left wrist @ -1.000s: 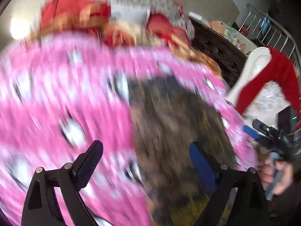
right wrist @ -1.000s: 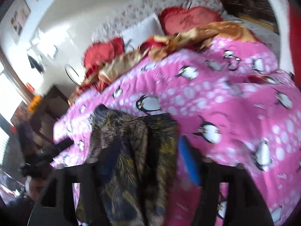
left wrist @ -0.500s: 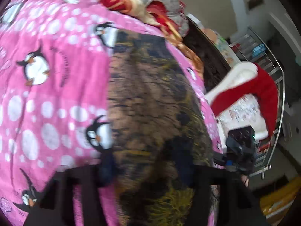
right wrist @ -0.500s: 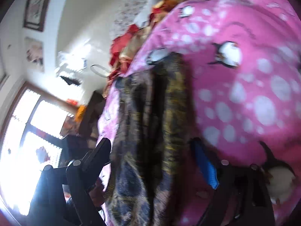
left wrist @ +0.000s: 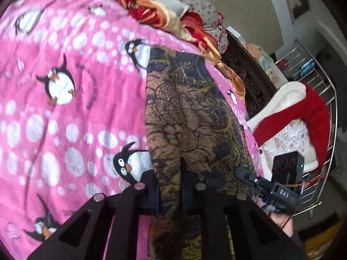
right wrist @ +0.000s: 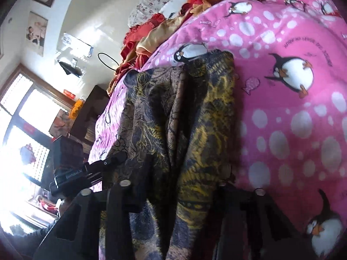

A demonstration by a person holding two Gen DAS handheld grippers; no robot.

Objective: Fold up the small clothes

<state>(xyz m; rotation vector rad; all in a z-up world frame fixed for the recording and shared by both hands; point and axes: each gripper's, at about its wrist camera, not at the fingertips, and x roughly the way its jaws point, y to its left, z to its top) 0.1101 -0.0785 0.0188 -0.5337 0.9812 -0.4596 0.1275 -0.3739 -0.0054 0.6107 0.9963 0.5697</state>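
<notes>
Bed under a pink penguin blanket (left wrist: 71, 99). Brown, yellow and navy patterned garment (left wrist: 190, 117) lies lengthwise on the blanket's edge strip. Left gripper (left wrist: 169, 192) clamped on the garment's near end. Right gripper (right wrist: 173, 186) straddles bunched cloth; grip unclear. "DAS" legible on the right gripper's body.

The pink penguin blanket (left wrist: 65, 117) is a fleecy, matt cloth with a soft nap. On it lies the brown patterned garment (left wrist: 195, 112), a thin woven cloth, matt, printed in yellow and dark blue. The left gripper (left wrist: 169, 192) is matt black plastic with shiny metal pins. The bunched gold-and-red bedding (left wrist: 164, 19) looks satiny and glossy. The rack (left wrist: 325, 82) is bright polished metal.
</notes>
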